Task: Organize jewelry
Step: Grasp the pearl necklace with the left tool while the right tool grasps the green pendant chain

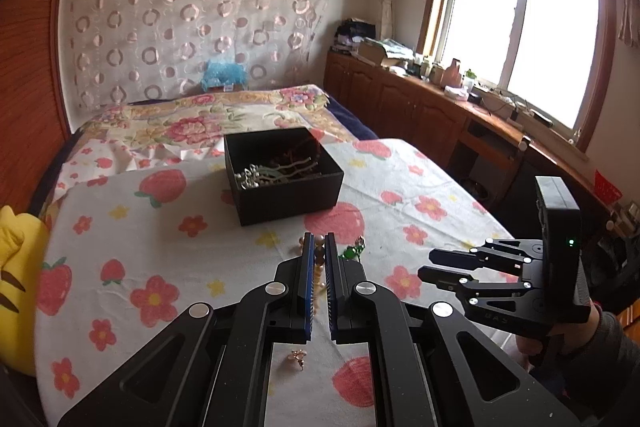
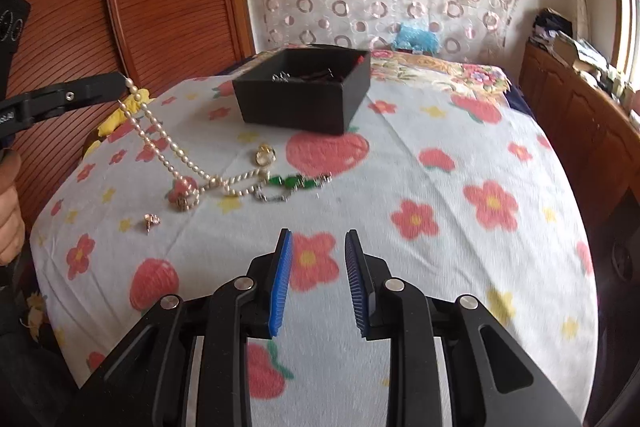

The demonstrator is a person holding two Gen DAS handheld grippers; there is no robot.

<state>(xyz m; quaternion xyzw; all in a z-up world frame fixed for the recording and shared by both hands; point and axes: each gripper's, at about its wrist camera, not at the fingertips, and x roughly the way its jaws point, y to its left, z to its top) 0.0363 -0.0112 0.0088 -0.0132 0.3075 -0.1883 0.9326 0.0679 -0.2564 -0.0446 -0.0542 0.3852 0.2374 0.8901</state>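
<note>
Pearl necklace (image 2: 168, 143) | clamped in left gripper (image 1: 319, 247), tail trailing on bedspread (image 2: 440, 227) | right gripper (image 2: 318, 247) parted, empty

Both wrist cameras are looking forward and downward, close over the bed (image 1: 120, 227). Both are taking in the black box (image 1: 288, 187) at twelve o'clock (the right view is also catching the left gripper (image 2: 122, 83) at nine o'clock).

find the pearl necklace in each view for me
Left wrist view: the pearl necklace shows low centre, pinched in the left claw.
Right wrist view: it hangs from the claw tip at far left and trails onto the cloth.
Shared landmark: the black box beyond it.
</note>
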